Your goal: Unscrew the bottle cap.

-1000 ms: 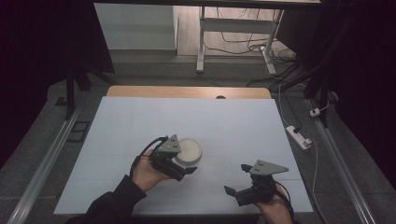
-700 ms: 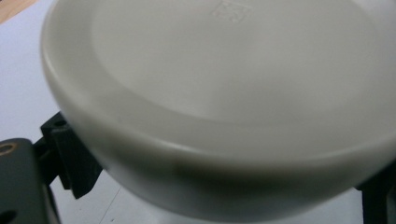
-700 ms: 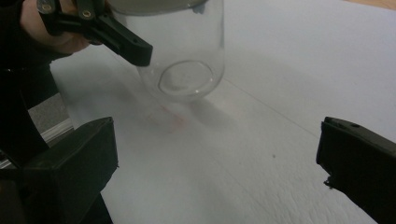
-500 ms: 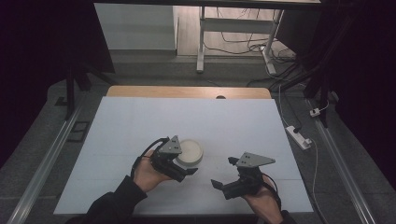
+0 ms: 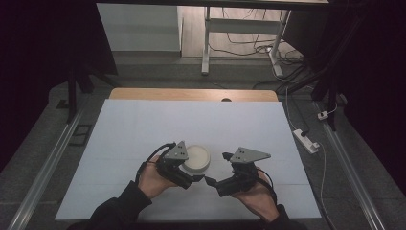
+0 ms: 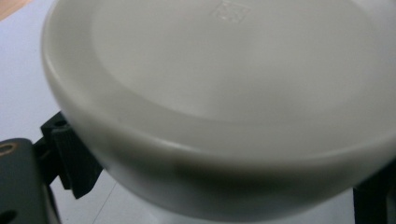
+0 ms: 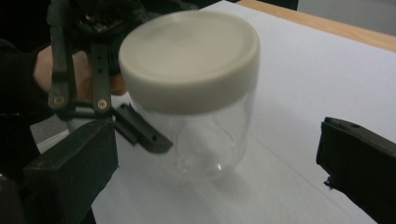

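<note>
Jar: clear body, standing upright on the white table, near the person's edge and a little left of centre.
Lid: cream, round, seated flat on the jar; 1 small embossed mark near its centre in the left gripper view.
Contents: the jar looks empty through the glass in the right gripper view.
Left gripper: held in the left hand, set against the jar from the left; 1 jaw lies along the jar's side below the lid. The second jaw is hidden behind the jar, so contact on both sides cannot be told; grip state cannot be told.
Left gripper view: lid very close, blurred, with black jaw parts at the lower left and lower right edges.
Right gripper: held in the right hand, just right of the jar, pointing at it. Jaws spread wide, 1 on each side of the jar in its own view, both clear of the glass.
Table surface: white sheet, wooden strip along the far edge.
</note>
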